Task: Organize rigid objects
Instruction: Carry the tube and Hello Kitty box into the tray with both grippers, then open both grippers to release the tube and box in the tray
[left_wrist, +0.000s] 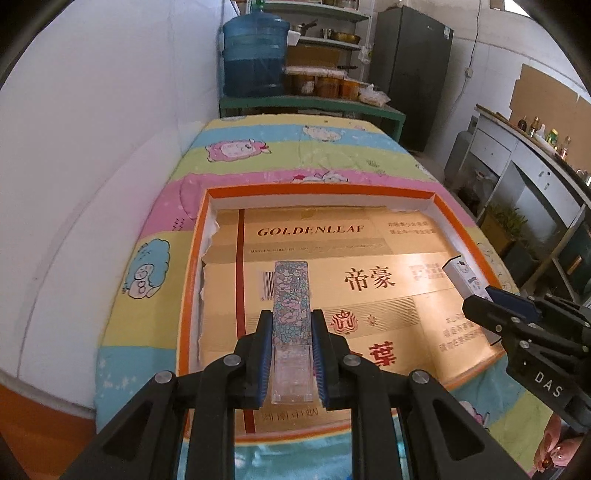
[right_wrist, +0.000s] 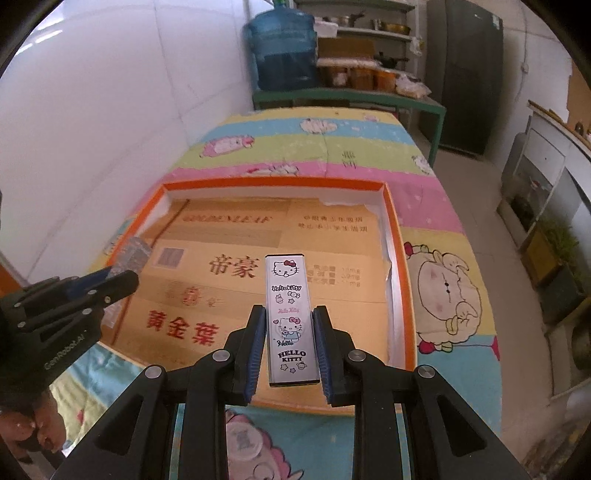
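1. Two grippers are in my hands, and each one pinches a slim rectangular case lengthwise between its blue pads.
2. My left gripper (left_wrist: 290, 321) clamps the floral case (left_wrist: 290, 295), a narrow box printed with pink and teal flowers; a clear plastic end (left_wrist: 290, 373) of it sits back between the fingers toward the camera.
3. My right gripper (right_wrist: 290, 317) clamps the Hello Kitty case (right_wrist: 290, 314), white with cartoon cats and lettering down its face (the lettering reads upright from my side).
4. Both cases hang above the orange-rimmed tray (left_wrist: 192, 258), which lies on a bedsheet (left_wrist: 258, 147) striped in pink, yellow, green and blue with cartoon animals.
5. Flattened golden cardboard (left_wrist: 332, 240) printed with "GOLDENLEAF" and red Chinese characters lines the tray floor.
6. From the left wrist view I see the right gripper at the right edge, its white case poking out over the tray's right rim; from the right wrist view the left gripper sits at the left edge over the tray's left side.
7. Whether either case touches the cardboard, I cannot tell.
8. Beyond the bed stand a blue water jug (left_wrist: 255, 55) on a green bench (left_wrist: 314, 107), shelves with pots and jars, and a dark refrigerator (left_wrist: 410, 70).
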